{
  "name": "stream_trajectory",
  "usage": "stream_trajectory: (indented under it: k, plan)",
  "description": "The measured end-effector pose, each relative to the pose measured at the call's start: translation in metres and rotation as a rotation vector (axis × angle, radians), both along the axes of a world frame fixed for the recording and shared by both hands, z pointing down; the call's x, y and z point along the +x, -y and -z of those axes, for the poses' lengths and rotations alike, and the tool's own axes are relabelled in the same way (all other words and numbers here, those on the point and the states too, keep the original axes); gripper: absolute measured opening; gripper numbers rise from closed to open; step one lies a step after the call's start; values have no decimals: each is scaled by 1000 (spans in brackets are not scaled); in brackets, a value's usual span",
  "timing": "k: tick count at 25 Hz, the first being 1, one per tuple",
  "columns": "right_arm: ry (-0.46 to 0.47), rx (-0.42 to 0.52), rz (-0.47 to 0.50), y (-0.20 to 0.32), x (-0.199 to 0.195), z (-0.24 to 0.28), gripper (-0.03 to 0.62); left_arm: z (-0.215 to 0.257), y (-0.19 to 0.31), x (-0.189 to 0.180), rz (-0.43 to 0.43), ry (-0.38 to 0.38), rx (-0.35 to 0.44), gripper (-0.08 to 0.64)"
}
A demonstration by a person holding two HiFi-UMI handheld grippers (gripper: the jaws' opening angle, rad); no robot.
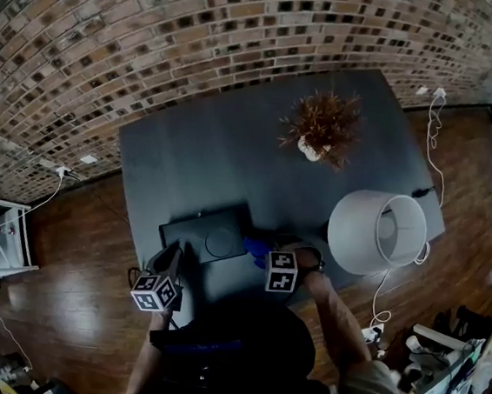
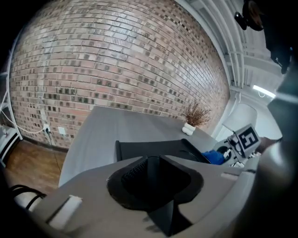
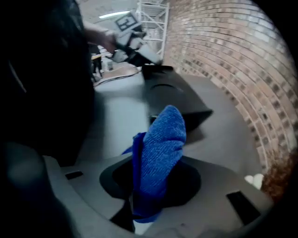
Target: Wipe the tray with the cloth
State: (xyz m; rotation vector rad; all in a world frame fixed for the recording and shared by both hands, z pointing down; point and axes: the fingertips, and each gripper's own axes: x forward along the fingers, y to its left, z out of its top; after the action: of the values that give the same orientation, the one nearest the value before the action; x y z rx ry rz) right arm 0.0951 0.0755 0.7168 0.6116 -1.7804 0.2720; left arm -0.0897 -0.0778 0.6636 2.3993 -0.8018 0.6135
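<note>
We see a red-brown brick wall [image 1: 114,38] behind a dark grey table [image 1: 235,138], and a black rectangular plastic tray [image 1: 212,232] sits at the table's near edge. Our left gripper [image 1: 172,261] pinches the tray's near left corner, jaws partly closed. Our right gripper [image 3: 150,195] is clamped almost tight on a blue microfibre cloth [image 3: 160,144] at the tray's right edge.

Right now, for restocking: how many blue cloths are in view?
1: a blue textured cloth pinched in the right gripper, beside the black rectangular tray. Others may be hidden.
</note>
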Motion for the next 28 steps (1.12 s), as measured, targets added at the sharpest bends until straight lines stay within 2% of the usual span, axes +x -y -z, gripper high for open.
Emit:
stream_trajectory:
  k: [3, 5, 6, 8, 10, 11, 12, 13, 14, 15, 16, 17, 19, 21, 22, 24, 28]
  plan:
    - [-76, 182, -193, 74, 45, 22, 130, 0, -3, 2, -21, 17, 54, 85]
    - [-87, 262, -203, 113, 47, 28, 130, -4, -7, 3, -38, 39, 71, 92]
    - [-111, 272, -158, 122, 40, 25, 132, -5, -9, 4, -44, 47, 71, 91]
    - [-231, 256, -18, 115, 25, 19, 132, -5, -11, 5, -52, 54, 60, 91]
    - [-369, 216, 111, 83, 13, 18, 133, -4, -10, 6, -57, 60, 60, 91]
    - [-408, 183, 174, 61, 5, 18, 133, -4, -8, 6, -56, 66, 69, 91]
    - [-411, 137, 233, 37, -5, 18, 133, -3, -6, 6, -50, 71, 79, 91]
    - [-366, 79, 275, 14, -16, 18, 133, -2, -4, 6, -45, 74, 85, 91]
    - [-274, 21, 283, -5, -25, 19, 133, -1, -4, 5, -41, 74, 86, 91]
    - [-171, -22, 247, -14, -28, 20, 133, -1, -5, 5, -41, 74, 81, 91]
    - [-101, -28, 172, -10, -22, 22, 133, -2, -6, 5, -42, 73, 73, 91]
    - [-81, 6, 71, 8, -6, 23, 133, -4, -6, 4, -42, 72, 69, 91]
    - [-104, 138, -150, 63, 37, 23, 133, -6, -6, 3, -36, 70, 71, 91]
    - [-71, 228, -291, 112, 57, 18, 133, -6, -6, 2, -22, 68, 79, 91]
    - [-48, 234, -296, 125, 55, 11, 133, -6, -6, 2, -16, 67, 84, 92]
    - [-41, 200, -208, 129, 37, -6, 133, -5, -7, 3, -6, 67, 89, 92]
    - [-101, 64, -80, 65, 6, -18, 137, -5, -6, 4, 1, 68, 89, 92]
